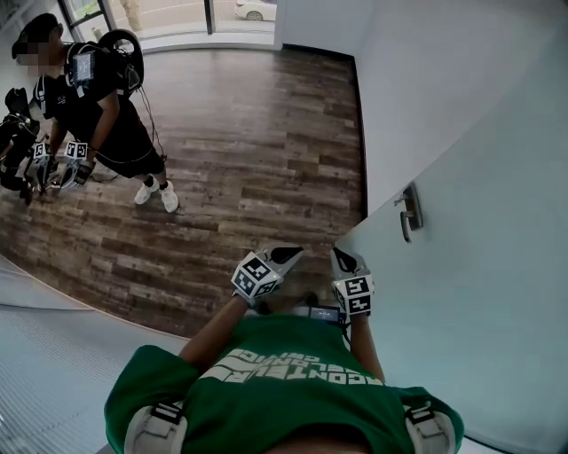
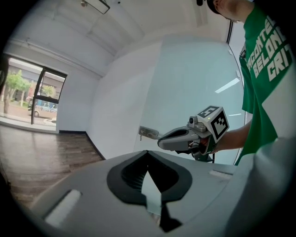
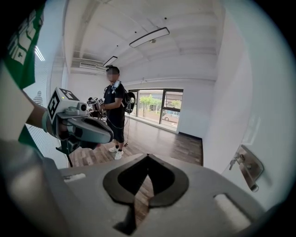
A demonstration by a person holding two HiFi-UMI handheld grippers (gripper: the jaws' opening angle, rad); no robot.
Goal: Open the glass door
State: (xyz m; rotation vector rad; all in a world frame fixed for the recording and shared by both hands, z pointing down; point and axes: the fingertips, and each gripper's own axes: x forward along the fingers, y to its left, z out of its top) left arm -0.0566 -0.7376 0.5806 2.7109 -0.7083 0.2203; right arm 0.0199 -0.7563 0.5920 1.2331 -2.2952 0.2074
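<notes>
Standing at the right of the head view, the glass door (image 1: 479, 293) is showing as a pale frosted pane, w/ its metal handle (image 1: 410, 213) sitting near the pane's left edge, next to the white wall (image 1: 426, 71). Nothing is touching the handle.

R gripper (image 3: 147, 156) is hovering below and left of the handle, close to the pane but apart from it. Its jaws are meeting at the tips w/ nothing between them; only floor is showing through the gap behind the tips. L gripper (image 2: 148, 152) is hanging just beside the R one, on its left, and pointing fwd too. Its jaws are likewise pressing together at the tips and gripping nothing. Both are being held out in front of the wearer, who is dressed in a green shirt (image 1: 293, 381) w/ white lettering, bare forearms reaching fwd.

Past the grippers, the wood floor (image 1: 257, 133) is stretching away in dark planks along the wall. A second person (image 1: 98, 106), in black w/ white shoes, is standing well apart at the far left, holding grippers w/ marker cubes. At the room's far end, windows (image 3: 157, 104) are letting in daylight, and a car (image 1: 256, 9) is sitting outside.
</notes>
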